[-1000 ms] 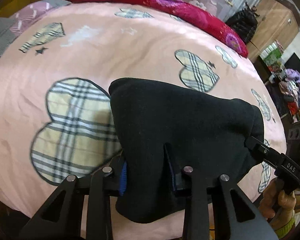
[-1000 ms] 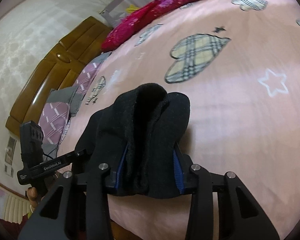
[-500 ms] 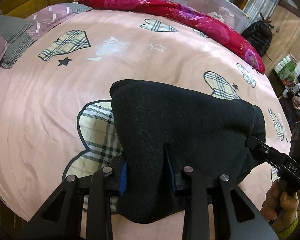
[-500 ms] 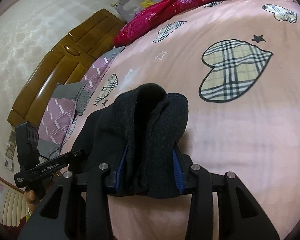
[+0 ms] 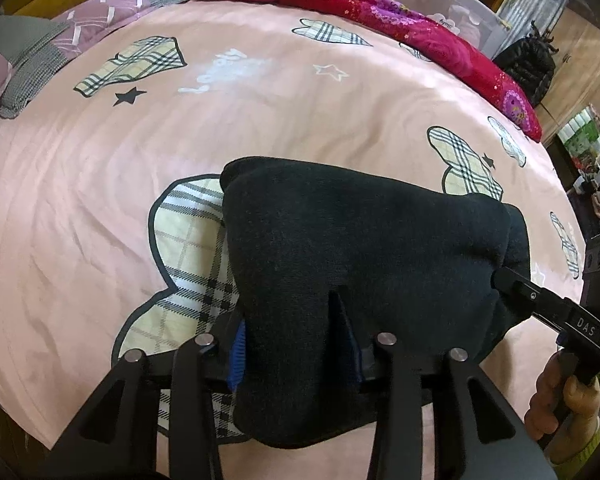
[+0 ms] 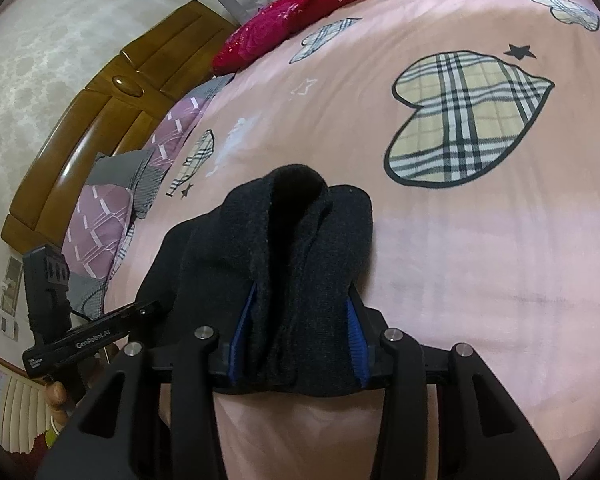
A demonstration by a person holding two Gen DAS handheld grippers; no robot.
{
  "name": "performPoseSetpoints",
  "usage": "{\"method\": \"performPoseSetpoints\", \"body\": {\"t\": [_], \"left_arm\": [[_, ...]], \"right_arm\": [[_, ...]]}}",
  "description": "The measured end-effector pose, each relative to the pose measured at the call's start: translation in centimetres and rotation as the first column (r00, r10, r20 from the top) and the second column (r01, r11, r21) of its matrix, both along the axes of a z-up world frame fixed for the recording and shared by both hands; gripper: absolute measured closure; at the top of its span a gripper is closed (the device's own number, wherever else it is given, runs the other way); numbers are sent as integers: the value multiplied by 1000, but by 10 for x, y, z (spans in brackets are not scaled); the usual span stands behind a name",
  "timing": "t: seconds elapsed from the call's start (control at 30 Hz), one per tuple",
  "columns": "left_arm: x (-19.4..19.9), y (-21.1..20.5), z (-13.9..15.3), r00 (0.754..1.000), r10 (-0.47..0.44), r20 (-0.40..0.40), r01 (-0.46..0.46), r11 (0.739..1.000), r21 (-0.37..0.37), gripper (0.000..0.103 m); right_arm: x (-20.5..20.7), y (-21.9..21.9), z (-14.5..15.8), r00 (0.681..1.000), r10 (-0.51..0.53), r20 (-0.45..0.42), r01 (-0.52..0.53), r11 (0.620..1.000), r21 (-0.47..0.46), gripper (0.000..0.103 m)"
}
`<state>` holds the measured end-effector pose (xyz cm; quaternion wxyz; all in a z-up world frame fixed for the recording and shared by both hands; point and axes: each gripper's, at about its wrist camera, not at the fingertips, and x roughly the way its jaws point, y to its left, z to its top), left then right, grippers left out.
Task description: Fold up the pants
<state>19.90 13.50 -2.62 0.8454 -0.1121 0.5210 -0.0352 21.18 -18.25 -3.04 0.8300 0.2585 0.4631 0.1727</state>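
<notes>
A folded bundle of black pants [image 5: 352,264] hung between two grippers above a bed [image 5: 100,168]. At the left edge, the left gripper [image 5: 296,344] had its fingers part-way apart with thick cloth bunched between them; they had just been opening. At the right edge, the right gripper [image 6: 298,344] pinched layered folds between its blue pads. If the left side loosened too early, the bundle would likely sag and unfold. The pants looked fleecy, soft and bulky; the pink bedcover lay smooth, printed with plaid hearts [image 6: 468,120].
</notes>
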Motion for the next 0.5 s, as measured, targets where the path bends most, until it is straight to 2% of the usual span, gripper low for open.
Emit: {"method": "performPoseSetpoints", "body": {"t": [0.17,0.23,0.5], "left_arm": [[-1,1,-5,1000,2,0,-2,1000,11,45],[-2,0,-5,1000,3,4,-3,1000,20,42],[-13,0,0,1000,6,17,-7,998,59,31]], "right_arm": [[1,-6,-11,1000,-20,-12,20,1000,-16,46],[0,-7,-12,1000,-25,-13,25,1000,-16,41],[-7,-5,-2,1000,-20,0,20,999,-39,39]]}}
